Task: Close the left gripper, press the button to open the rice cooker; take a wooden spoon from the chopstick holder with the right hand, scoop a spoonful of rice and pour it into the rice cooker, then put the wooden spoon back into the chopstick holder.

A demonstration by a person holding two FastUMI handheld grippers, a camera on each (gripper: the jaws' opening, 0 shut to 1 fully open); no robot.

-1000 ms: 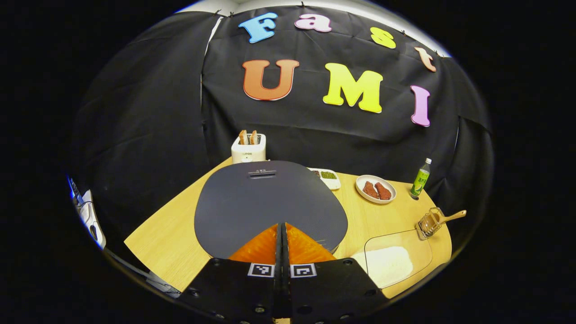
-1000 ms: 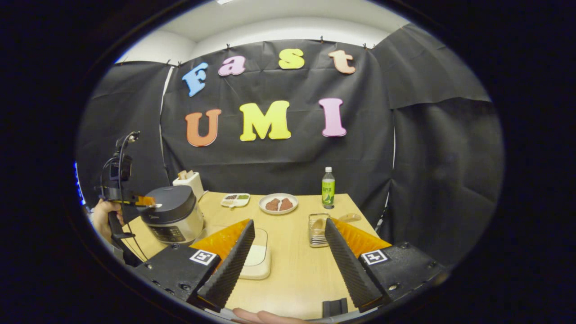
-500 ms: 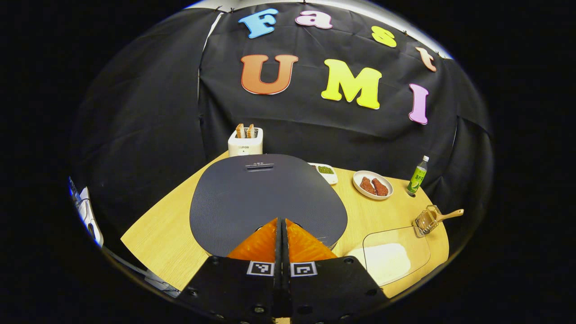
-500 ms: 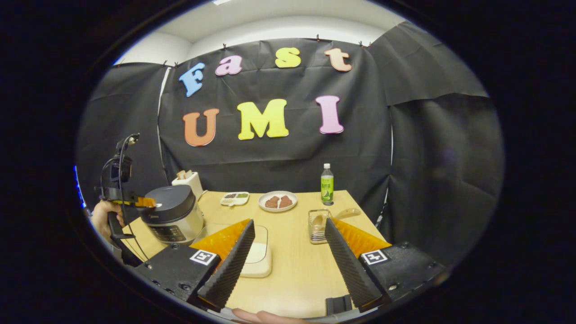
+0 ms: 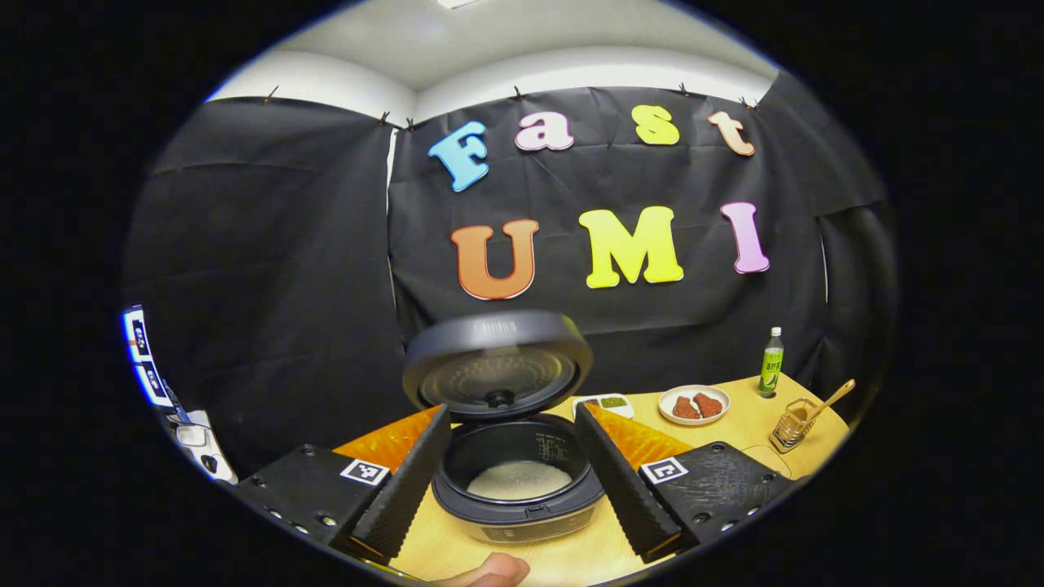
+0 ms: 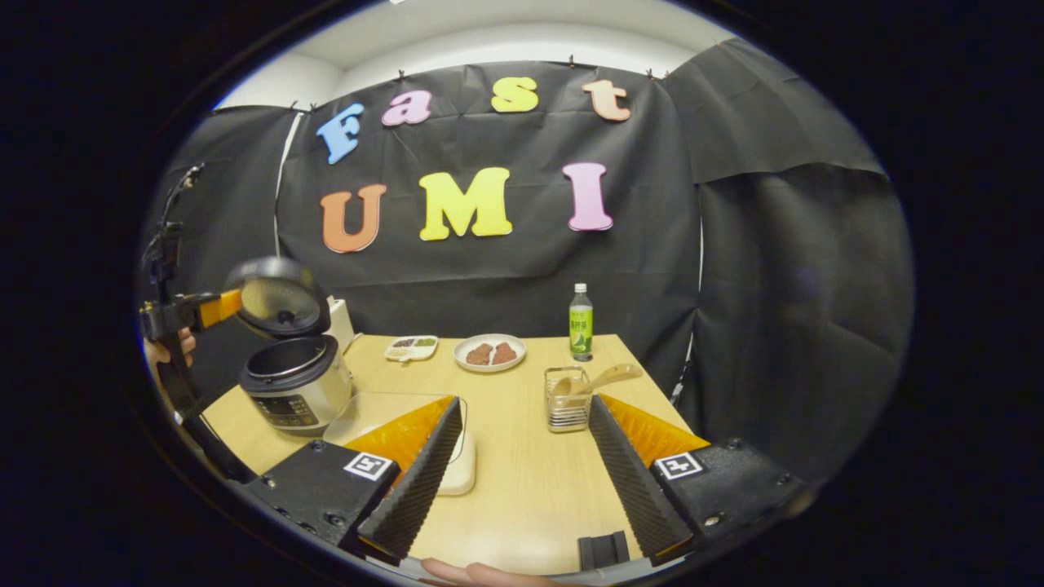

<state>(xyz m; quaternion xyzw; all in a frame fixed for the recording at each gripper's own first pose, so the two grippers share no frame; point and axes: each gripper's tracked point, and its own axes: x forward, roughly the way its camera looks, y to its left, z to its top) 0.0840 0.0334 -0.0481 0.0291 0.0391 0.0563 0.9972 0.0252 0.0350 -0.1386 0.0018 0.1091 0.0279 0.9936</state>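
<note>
Rice (image 5: 519, 479) is lying white and flat at the bottom of the rice cooker (image 5: 514, 481), and the dark inner pot is showing between the fingers of the left gripper (image 5: 512, 469) in the left gripper view. The lid (image 5: 497, 363) of the cooker is standing up behind the pot, with its inner side turned toward the camera. The left gripper is holding nothing; its jaws are spread wide, one on each side of the cooker and not touching it. In the right gripper view the cooker is sitting at the left side of the wooden table (image 6: 522, 481), and a hand (image 6: 163, 349) is holding the left gripper beside the raised lid. The chopstick holder (image 6: 567, 399), a clear container with ribbed walls, is standing just beyond the right gripper (image 6: 526, 456), and the wooden spoon (image 6: 599, 379) is leaning in it with the handle pointing up to the right. The right gripper is hovering above the table with released jaws and is grasping nothing. A shallow tray (image 6: 457, 469) with a clear cover is lying partly behind its left finger. Farther back, a plate (image 6: 489, 353) is carrying two reddish-brown pieces, a small divided dish (image 6: 410, 348) is holding green and dark food, and a green bottle (image 6: 580, 323) is standing upright near the wall.
</note>
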